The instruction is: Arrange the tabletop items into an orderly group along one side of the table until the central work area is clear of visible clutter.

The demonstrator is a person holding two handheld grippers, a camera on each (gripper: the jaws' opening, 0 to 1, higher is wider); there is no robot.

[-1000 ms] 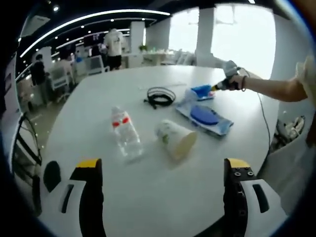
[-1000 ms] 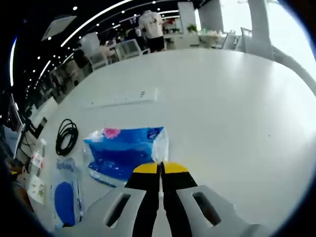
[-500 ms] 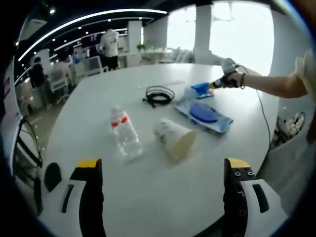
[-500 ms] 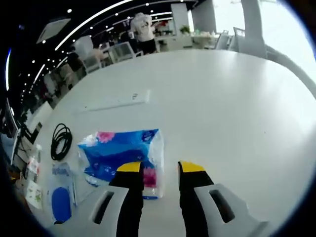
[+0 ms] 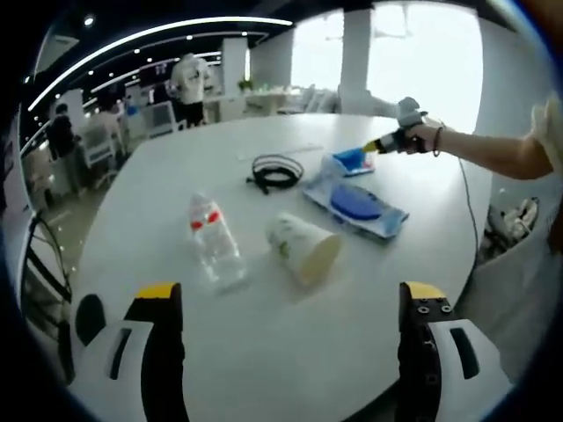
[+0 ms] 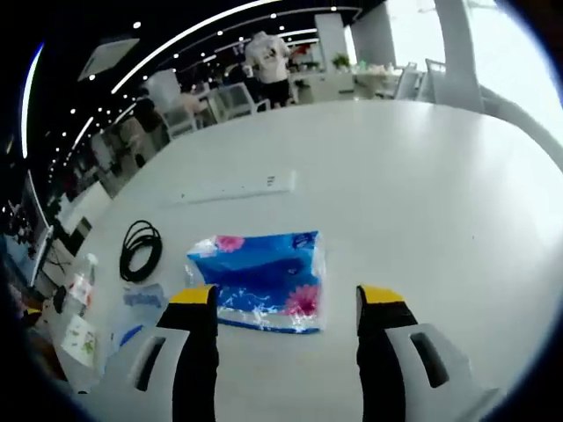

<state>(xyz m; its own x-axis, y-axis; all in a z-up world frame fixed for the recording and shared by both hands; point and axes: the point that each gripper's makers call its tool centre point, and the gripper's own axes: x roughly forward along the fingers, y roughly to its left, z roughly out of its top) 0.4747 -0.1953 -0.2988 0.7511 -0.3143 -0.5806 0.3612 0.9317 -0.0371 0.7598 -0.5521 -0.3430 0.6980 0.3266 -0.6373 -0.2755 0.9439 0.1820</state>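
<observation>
Right gripper (image 6: 286,303): jaws spread wide, holding nothing; bare white table (image 6: 440,193) lies open ahead and to the right of them. The blue tissue pack (image 6: 262,281) lies flat between the jaw tips, released; one second ago the jaws were clenched on its edge.

Left gripper (image 5: 286,303): jaws wide apart, unloaded. Ahead of them lie a toppled water bottle (image 5: 213,241) and a paper cup (image 5: 303,249) on its side, contents indiscernible. Beyond lie a black cable coil (image 5: 275,170) and a blue wipes pack (image 5: 356,205).

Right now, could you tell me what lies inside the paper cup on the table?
The paper cup lies on its side on the white table, with its open mouth turned partly toward the left gripper view. The mouth looks pale and blurred, so any contents cannot be made out.
</observation>
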